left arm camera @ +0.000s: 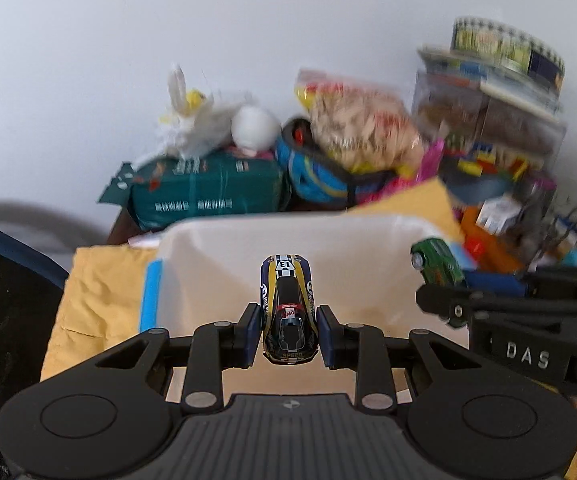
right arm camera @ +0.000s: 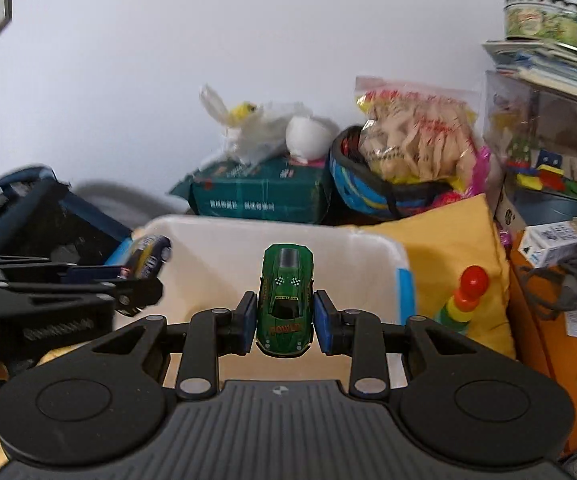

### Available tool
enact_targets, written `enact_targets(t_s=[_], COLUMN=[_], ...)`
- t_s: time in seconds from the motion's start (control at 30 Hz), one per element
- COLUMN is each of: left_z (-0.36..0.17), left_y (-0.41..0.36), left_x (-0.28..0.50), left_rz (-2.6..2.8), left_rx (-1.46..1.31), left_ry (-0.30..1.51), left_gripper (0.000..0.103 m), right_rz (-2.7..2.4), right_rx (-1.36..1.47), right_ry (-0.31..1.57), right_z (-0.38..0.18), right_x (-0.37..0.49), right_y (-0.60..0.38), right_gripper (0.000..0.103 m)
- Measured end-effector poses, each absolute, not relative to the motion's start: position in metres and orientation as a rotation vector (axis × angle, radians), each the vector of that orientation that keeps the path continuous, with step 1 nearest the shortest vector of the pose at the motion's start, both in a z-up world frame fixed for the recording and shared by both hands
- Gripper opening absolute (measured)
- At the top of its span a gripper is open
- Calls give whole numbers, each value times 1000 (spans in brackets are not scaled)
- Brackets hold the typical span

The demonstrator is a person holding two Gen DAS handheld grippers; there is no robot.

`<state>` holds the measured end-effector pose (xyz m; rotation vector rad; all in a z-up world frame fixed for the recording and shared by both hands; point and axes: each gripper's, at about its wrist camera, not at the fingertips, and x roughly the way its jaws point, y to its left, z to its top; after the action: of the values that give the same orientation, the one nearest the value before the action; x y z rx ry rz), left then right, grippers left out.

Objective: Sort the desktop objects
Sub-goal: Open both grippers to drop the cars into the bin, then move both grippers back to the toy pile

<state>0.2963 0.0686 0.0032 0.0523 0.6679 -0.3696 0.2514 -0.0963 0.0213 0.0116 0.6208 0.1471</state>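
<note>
My left gripper is shut on a blue and yellow toy race car, nose pointing away, held above the near side of a white bin. My right gripper is shut on a green toy car over the same white bin. In the left wrist view the green car and the right gripper show at the right edge. In the right wrist view the blue and yellow car and the left gripper show at the left. The bin's inside looks bare where visible.
Yellow padded envelopes lie around the bin. Behind it stand a green package, a white plastic bag, a snack bag in a blue helmet, and stacked boxes with a tin. A ring-stacker toy stands right of the bin.
</note>
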Motion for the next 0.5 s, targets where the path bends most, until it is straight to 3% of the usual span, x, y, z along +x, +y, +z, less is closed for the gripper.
enact_targets(t_s=[0.17,0.23,0.5], left_z=[-23,-20,9], left_y=[72,74,100], left_x=[305,300,259], left_rz=[-411,-412,-424], left_rx=[54,67,-6], left_ry=[741,714,629], left_gripper=[35,46,47], right_rz=[91,85,124], right_rx=[20,18,30], right_ry=[719,714,641], right_z=[-4,-6,11], right_x=[265,259,230], right_y=[-92,-92,-93], right_gripper=[35,36,37])
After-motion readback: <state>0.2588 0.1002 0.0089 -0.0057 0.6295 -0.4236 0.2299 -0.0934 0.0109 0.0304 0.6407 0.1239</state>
